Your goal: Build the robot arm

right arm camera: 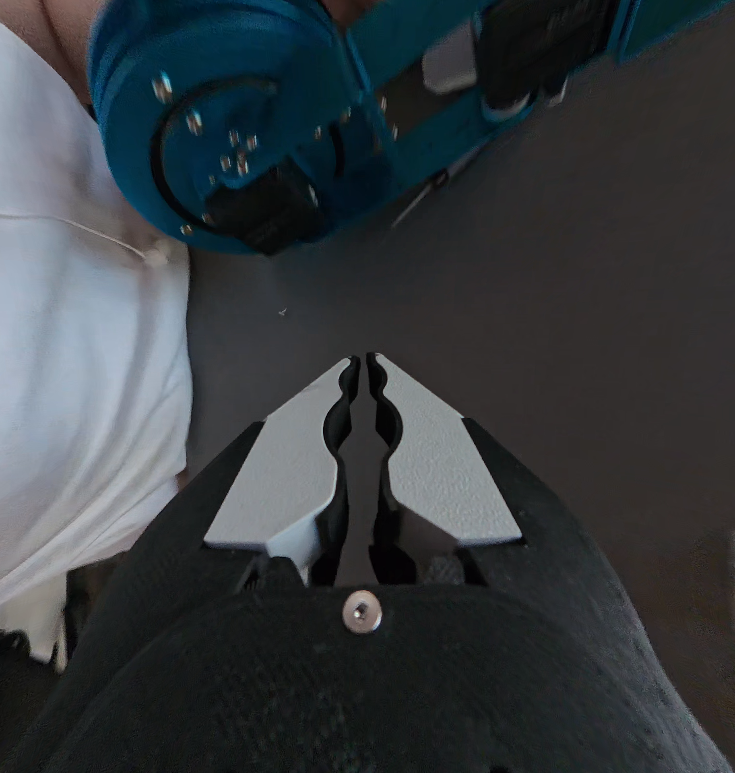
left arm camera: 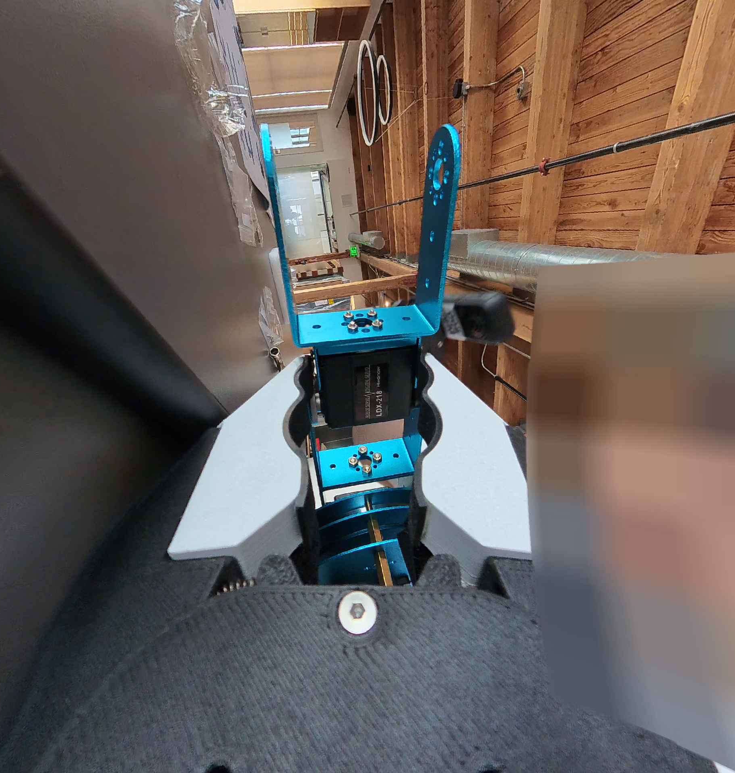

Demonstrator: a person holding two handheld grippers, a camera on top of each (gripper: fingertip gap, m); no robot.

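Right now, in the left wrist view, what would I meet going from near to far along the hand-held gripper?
Silver screw → blue round discs → lower blue plate → black servo block → upper blue bracket → wooden ceiling.

- White print is showing lengthwise on the black servo (left arm camera: 363, 391) in the blue bracket assembly (left arm camera: 359, 326).
- A green lit sign (left arm camera: 353, 251) is glowing far off, too small to read.
- Blue lettering is running along a plastic-wrapped board (left arm camera: 228, 79), cut off.
- A coded tag (left arm camera: 455, 324) is sitting on a black camera.
- The right wrist view is showing no writing.
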